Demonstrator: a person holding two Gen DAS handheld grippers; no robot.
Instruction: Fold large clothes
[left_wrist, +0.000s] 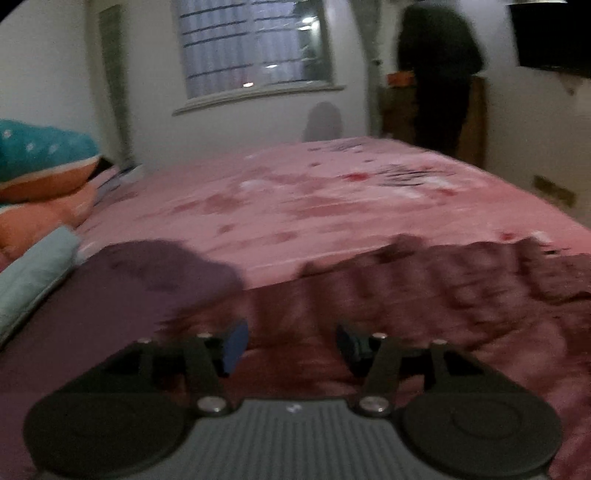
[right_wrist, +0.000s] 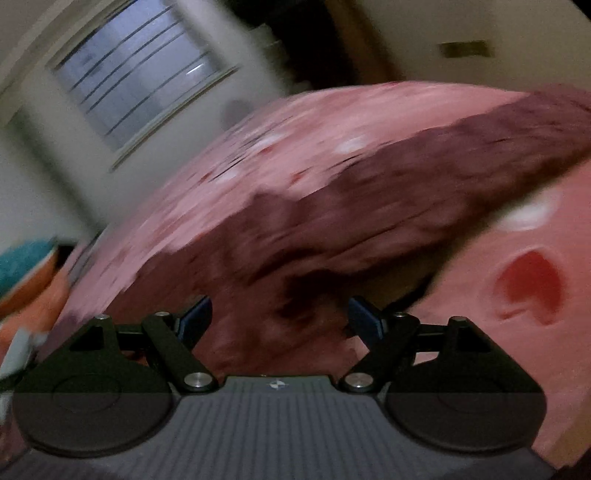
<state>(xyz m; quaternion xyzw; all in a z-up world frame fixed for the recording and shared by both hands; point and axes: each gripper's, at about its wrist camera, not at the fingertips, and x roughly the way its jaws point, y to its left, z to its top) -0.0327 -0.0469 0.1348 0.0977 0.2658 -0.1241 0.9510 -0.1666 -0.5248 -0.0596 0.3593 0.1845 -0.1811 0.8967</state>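
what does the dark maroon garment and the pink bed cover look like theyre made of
Maroon garment: seems a soft, matte woven or knit cloth; it lies in crumpled wrinkles with a ragged, uneven edge and no shine. Motion blur hides the weave.

Pink bed cover: looks like a smooth printed textile, possibly fleece or cotton; it lies flat with red and white printed shapes and a dull finish.

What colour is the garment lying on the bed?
Dark maroon garment, on the pink patterned bedspread; clearest in the right wrist view.
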